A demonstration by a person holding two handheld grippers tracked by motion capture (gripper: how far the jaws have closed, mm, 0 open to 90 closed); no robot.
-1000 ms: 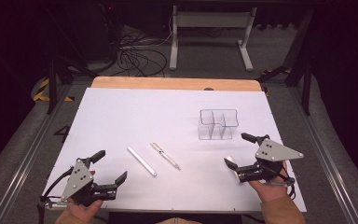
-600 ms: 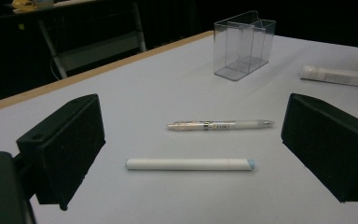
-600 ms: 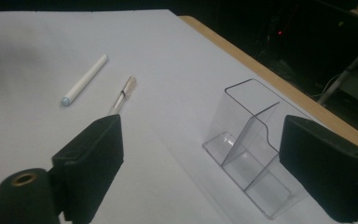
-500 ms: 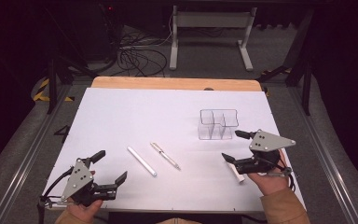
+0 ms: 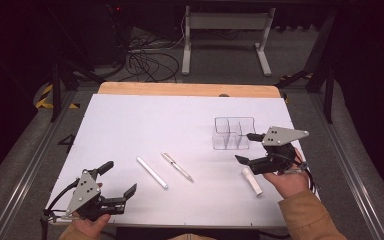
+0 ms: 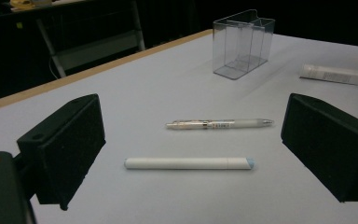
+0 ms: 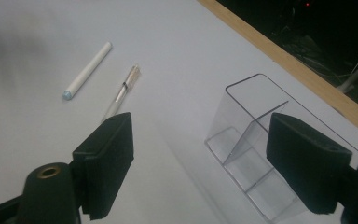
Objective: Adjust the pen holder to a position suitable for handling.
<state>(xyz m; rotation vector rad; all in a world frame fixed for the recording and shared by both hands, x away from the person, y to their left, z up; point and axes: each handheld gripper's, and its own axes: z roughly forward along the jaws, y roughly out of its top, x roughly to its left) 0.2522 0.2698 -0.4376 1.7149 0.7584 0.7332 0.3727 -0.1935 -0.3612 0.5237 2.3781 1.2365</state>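
Right gripper (image 5: 246,148) held above the right part of the white tabletop (image 5: 130,125), just beside the clear plastic organizer (image 5: 232,132), fingers (image 7: 107,161) parted fairly wide with nothing between them, having just been closing a little. Seen along those fingers: the organizer's open compartments (image 7: 261,154) lying ahead and to the right, apparently bare inside, though the clear walls make that hard to judge. Short white tube (image 5: 251,180) lying flat on the tabletop just below the right gripper, near the person's right hand (image 5: 290,177), apart from the fingers. Left gripper (image 5: 117,182) low at the near left corner, fingers (image 6: 65,149) spread wide and holding nothing. Between them in the left gripper view, farther off: a white marker (image 6: 189,163) lying flat, and beyond it a silver-and-clear pen (image 6: 219,124), the two roughly parallel and not touching. Same pair near the middle of the tabletop in the high view, marker (image 5: 152,172) to the left, pen (image 5: 177,166) to the right, both well apart from either gripper. Organizer standing upright toward the right rear, tube at its near side.
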